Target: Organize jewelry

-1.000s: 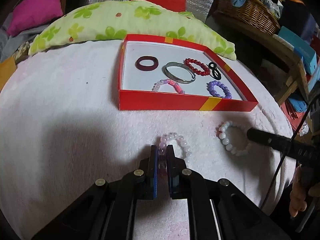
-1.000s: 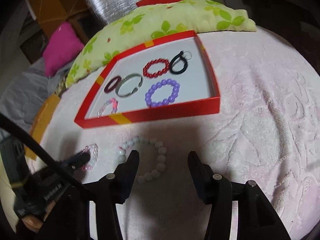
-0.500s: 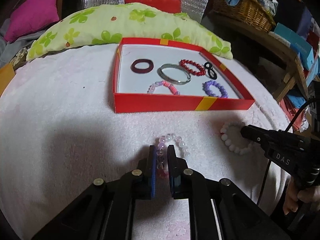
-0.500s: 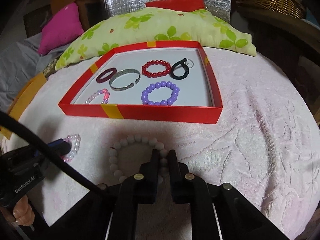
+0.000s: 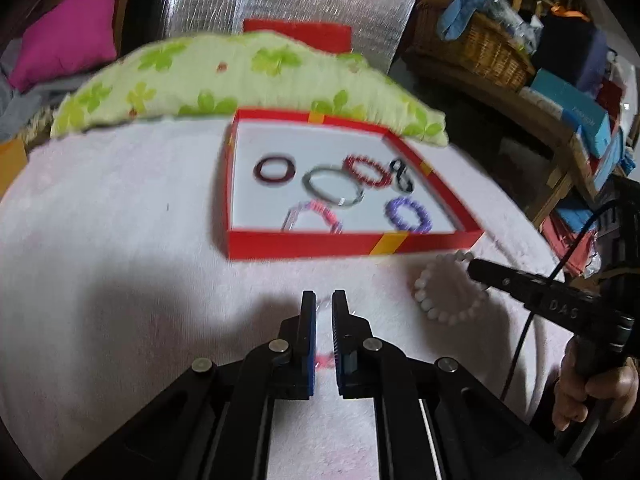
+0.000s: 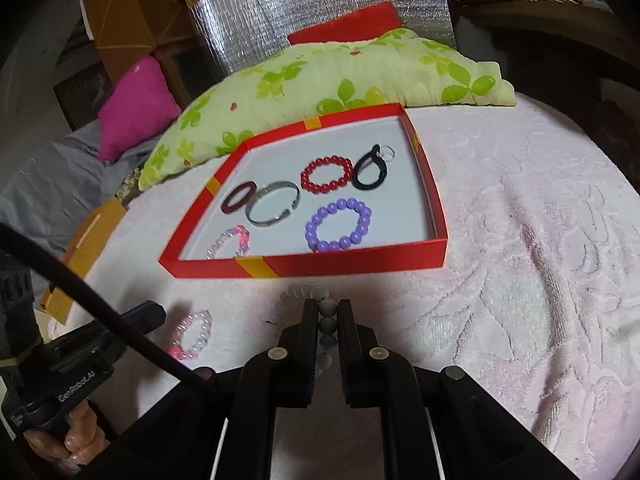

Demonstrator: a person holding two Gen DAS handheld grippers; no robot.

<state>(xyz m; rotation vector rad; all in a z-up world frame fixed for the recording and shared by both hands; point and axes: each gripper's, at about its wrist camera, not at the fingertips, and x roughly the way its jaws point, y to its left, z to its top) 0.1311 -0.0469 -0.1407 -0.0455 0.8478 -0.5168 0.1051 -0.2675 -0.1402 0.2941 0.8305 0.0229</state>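
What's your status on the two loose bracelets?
Left gripper shut on pink bracelet. Right gripper shut on white bracelet. Red tray just ahead, path clear.

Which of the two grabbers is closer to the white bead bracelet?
The right. The right gripper is shut on the white bead bracelet, its beads pinched between the pads. The left gripper is off to the side, shut on the pink bracelet.

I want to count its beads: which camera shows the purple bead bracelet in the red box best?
The right wrist view: the purple bead bracelet is sharp there, each bead distinct, lying unobstructed in the red box. The left wrist view shows it blurred.
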